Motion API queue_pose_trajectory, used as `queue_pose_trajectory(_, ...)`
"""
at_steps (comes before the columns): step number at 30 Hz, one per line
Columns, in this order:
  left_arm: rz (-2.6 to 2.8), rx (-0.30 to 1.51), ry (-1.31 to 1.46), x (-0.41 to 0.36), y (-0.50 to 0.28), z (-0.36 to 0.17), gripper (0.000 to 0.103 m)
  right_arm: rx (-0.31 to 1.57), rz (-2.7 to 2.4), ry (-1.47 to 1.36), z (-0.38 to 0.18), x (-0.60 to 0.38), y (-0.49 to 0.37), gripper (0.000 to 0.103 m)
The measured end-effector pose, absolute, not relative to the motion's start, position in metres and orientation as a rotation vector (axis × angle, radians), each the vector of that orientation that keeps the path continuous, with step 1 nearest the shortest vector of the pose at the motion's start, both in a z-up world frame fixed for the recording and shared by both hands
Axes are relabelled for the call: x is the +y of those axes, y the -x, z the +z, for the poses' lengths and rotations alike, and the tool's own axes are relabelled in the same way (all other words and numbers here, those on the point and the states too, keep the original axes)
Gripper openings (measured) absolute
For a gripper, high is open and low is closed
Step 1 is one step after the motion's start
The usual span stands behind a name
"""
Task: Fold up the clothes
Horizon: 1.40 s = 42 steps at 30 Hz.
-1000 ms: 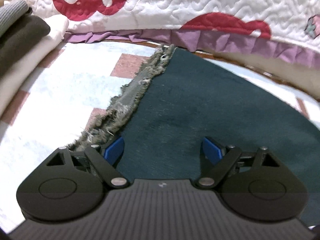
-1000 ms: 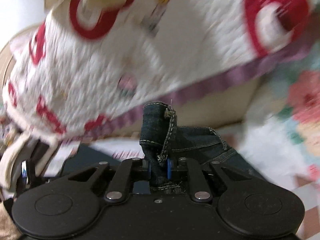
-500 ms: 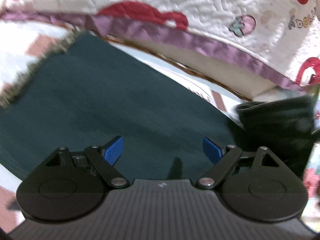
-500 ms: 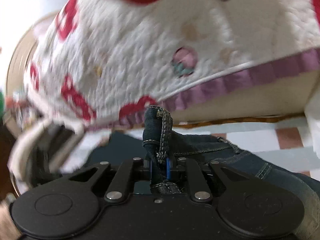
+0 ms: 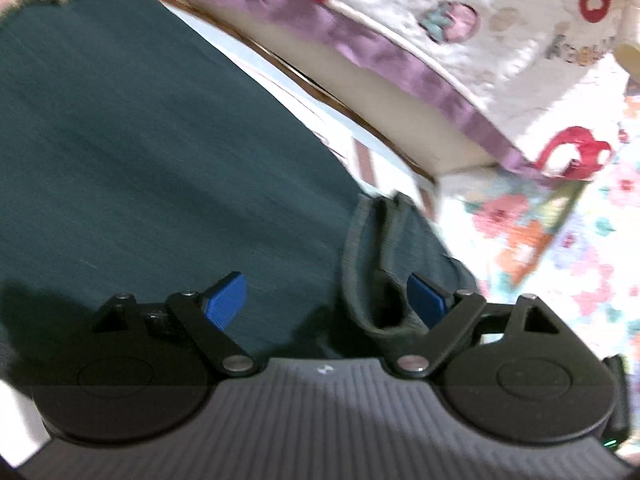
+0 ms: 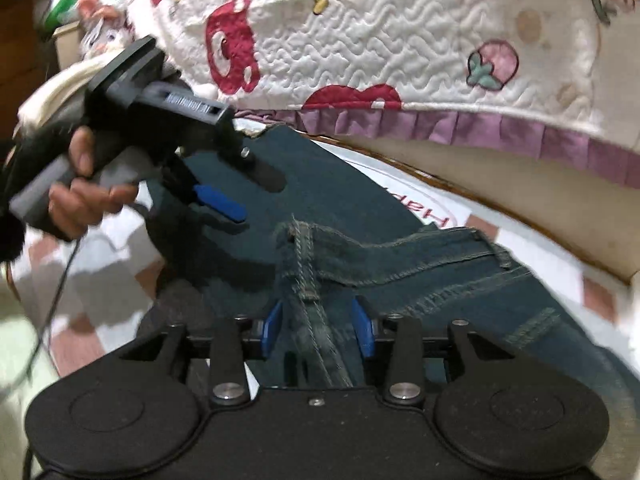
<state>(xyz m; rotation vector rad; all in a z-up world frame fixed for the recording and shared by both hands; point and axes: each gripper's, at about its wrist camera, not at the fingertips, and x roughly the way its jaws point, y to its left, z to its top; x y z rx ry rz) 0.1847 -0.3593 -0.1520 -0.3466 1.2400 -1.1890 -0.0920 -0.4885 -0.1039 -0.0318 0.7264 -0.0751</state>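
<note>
My right gripper (image 6: 318, 330) stands parted astride the jeans' (image 6: 420, 276) seam, not pinching; the denim runs away forward and to the right over the bed; my left gripper (image 5: 326, 300), wide open, hovers nearer the folded waistband edge (image 5: 372, 264).

1. Home bedroom, judging by the bedding.
2. White quilt (image 6: 400, 40) with red bear shapes, strawberry prints and purple ruffle hem (image 6: 500, 136) hangs over a bed edge.
3. Floral sheet (image 5: 560, 240) beside the quilt.
4. Pale checked floor mat (image 6: 100, 280) with pink squares, printed lettering on it.
5. Jeans (image 6: 440, 272) spread on the mat.
6. Soft toy or clutter at far left, too blurred to tell.
</note>
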Motion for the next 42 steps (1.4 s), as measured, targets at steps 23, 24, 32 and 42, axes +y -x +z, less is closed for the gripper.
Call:
queue_pose_trajectory(23,-1.286,1.153,0.023,-0.467,-0.085,-0.149,0.050,0.891,-0.451,0.340,-0.140,-0.513,0.233,0.070)
queue_pose_trajectory(24,-1.290,1.091,-0.029,-0.468,-0.078,-0.143,0.042,0.888,-0.451,0.339,-0.140,-0.514,0.233,0.070)
queue_pose_trajectory(32,-1.322,0.673,-0.291,-0.468,-0.039,-0.078,0.009,0.866,-0.465,0.313,-0.140,-0.514,0.240,0.072)
queue_pose_trajectory(42,-1.265,0.509,-0.240,-0.453,-0.066,-0.018,0.009,0.778,-0.461,0.252,-0.133,-0.509,0.228,0.083)
